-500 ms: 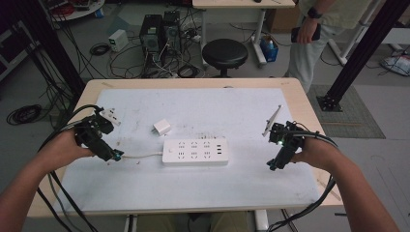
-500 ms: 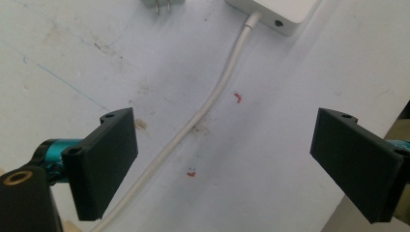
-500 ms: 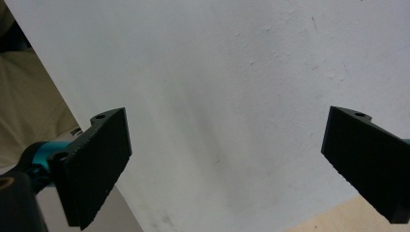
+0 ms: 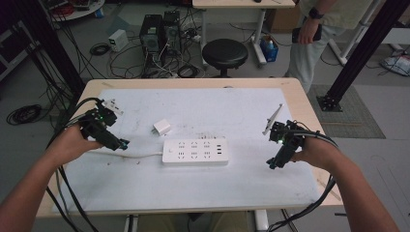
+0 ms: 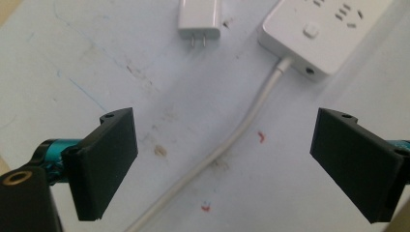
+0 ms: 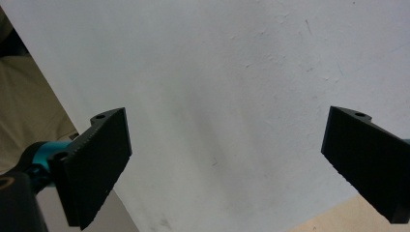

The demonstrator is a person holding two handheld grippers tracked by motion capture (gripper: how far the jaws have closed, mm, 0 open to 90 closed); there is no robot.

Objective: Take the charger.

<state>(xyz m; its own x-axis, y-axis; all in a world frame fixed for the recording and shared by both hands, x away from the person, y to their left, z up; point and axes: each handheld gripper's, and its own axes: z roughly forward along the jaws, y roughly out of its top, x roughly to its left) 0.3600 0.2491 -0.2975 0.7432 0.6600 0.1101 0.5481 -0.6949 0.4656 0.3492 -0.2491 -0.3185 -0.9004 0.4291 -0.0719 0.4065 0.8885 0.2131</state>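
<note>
While you sit at the near edge of the bench (image 4: pixel 300 101), both your forearms reach in from below, each hand holding a tool. Your left tool (image 4: pixel 124 144) hangs low over the left side of the bench, its jaws spread wide with nothing between them. In the left gripper view they frame a white cable (image 5: pixel 227 145) that runs across the surface to a white power strip (image 4: pixel 195 152). That strip lies flat near the middle of the bench, its sockets facing up. Just beyond it, apart from it, lies a small white plug adapter (image 4: pixel 162 127), its two prongs showing in the left gripper view. Your right tool (image 4: pixel 273 164) hangs over the right side, well apart from the strip, jaws also wide and empty; the right gripper view shows bare surface between them.

A white sheet (image 4: pixel 241 188) covers most of the pale wooden top. It is scuffed, with faint brown stains and small red marks.

Beyond the bench, a black round stool (image 4: pixel 225 52) stands on a grey floor beside computer towers (image 4: pixel 159 31) and tangled cables. A person (image 4: pixel 314 38) stands at the far right.
</note>
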